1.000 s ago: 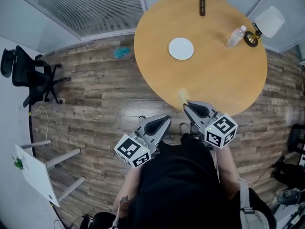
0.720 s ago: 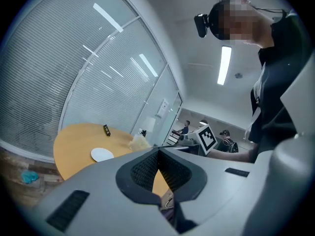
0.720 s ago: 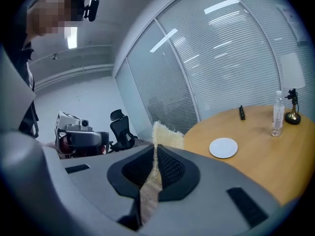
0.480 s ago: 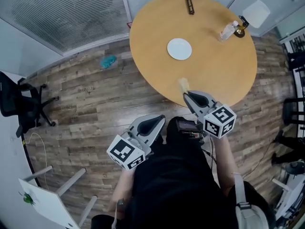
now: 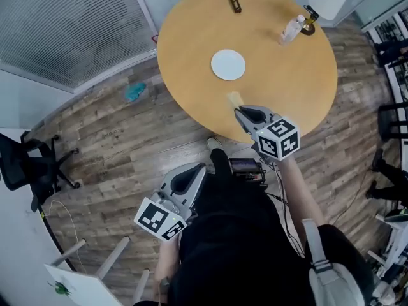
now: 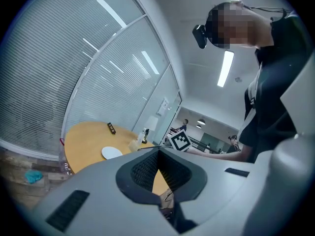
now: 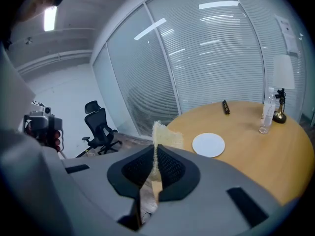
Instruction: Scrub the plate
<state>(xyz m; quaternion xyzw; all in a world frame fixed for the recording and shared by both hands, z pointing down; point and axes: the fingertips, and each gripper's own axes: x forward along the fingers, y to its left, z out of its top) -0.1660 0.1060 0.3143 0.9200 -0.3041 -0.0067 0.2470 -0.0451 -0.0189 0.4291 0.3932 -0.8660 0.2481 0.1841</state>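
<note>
Plate, white and round, is lying flat near the middle of the round wooden table, well apart from both tools. The right gripper is hovering over the table's near edge. Its jaws are clenching a yellow sponge, whose soft, fibrous end is sticking out past the tips toward the plate. The left gripper is hanging off the table, beside the person, its jaws pressed together with nothing between them. By its look the plate is stiff, smooth and fairly light, so it is likely to skate on the table under scrubbing. The rim nearest the table's edge is offering the best hold for the free left gripper, with gentle pressure, since the plate may chip. A clear water bottle is standing at the table's far side.
</note>
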